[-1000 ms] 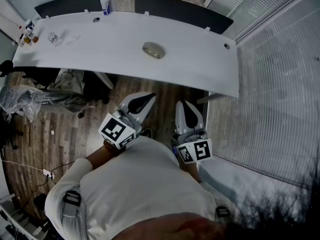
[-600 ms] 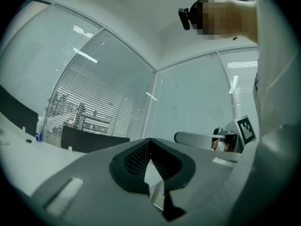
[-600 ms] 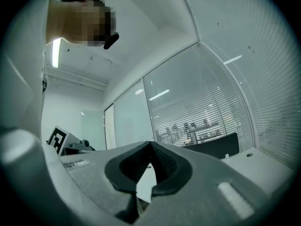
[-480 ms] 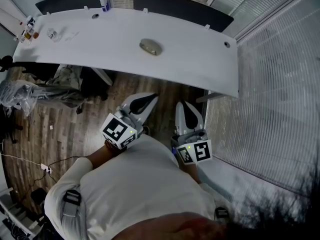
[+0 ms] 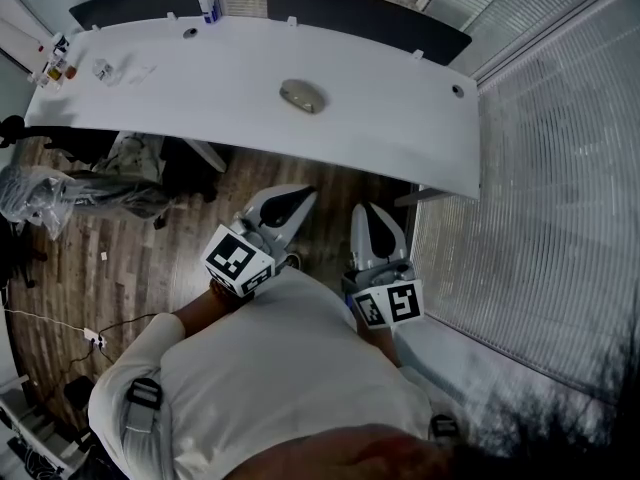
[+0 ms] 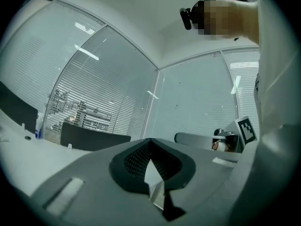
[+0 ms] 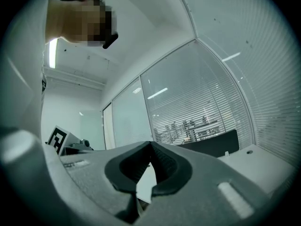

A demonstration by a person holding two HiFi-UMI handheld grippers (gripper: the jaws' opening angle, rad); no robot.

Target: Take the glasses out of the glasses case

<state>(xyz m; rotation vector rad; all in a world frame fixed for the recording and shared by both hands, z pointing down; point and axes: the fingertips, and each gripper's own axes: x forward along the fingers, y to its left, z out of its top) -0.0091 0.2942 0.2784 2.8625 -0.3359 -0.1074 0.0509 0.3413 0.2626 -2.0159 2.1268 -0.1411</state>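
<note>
An oval grey glasses case (image 5: 302, 96) lies shut near the middle of the long white table (image 5: 400, 128). Both grippers are held close to the person's chest, well short of the table, over the wooden floor. My left gripper (image 5: 304, 196) is shut with nothing in it, and its jaws meet at the tip in the left gripper view (image 6: 150, 142). My right gripper (image 5: 368, 208) is shut and empty too, its jaws closed together in the right gripper view (image 7: 150, 147). No glasses are visible.
Small bottles and bits of clutter (image 5: 60, 66) sit at the table's far left end, and a bottle (image 5: 208, 3) at its back edge. Dark screens (image 5: 365, 18) stand behind the table. A chair and bags (image 5: 90, 183) are on the floor at left. Blinds (image 5: 560, 188) cover the right wall.
The view has shifted slightly, so the table and case sit a little higher in the frame. Both grippers stay shut by the chest.
</note>
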